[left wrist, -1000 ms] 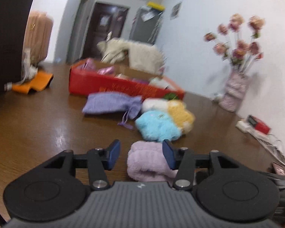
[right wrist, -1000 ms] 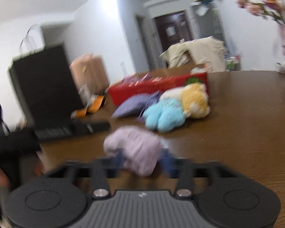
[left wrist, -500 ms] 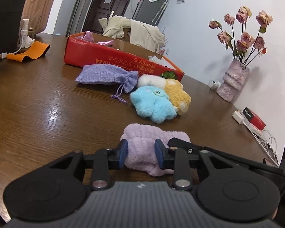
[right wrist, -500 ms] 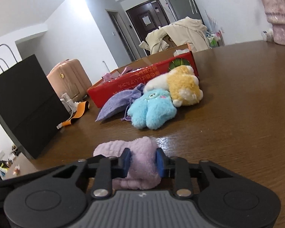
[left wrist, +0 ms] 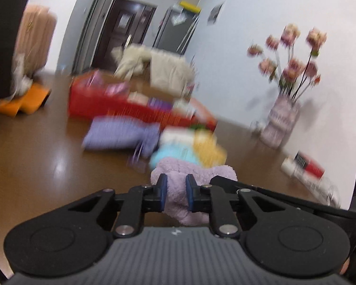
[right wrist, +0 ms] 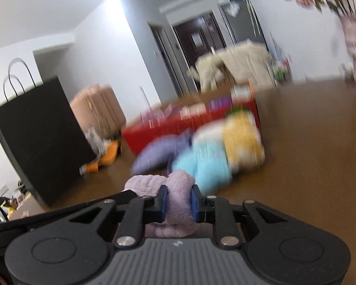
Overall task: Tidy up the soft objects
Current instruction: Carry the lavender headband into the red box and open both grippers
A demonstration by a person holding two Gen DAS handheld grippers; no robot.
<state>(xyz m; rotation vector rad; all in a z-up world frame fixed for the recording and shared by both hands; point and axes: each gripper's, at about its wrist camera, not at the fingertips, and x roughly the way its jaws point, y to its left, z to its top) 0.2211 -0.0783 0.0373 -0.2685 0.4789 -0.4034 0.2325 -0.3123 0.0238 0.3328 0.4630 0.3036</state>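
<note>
Both grippers pinched the lilac plush cloth (left wrist: 178,197) — the left gripper (left wrist: 175,191) and the right gripper (right wrist: 179,203) each still squeezing tighter on one end — just ahead of a blue plush toy (right wrist: 208,163) on the brown table (right wrist: 315,156).

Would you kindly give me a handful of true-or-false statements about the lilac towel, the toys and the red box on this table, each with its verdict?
1. Both grippers have the lilac fluffy towel between their pads. True: the left gripper and right gripper are closing on it.
2. The blue plush toy lies inside the red box. False: it lies on the table in front of the box.
3. A yellow plush toy lies beside the blue one. True.
4. The purple drawstring pouch is held by the left gripper. False: it lies on the table.
5. The flower vase lies tipped over. False: it stands upright.
</note>
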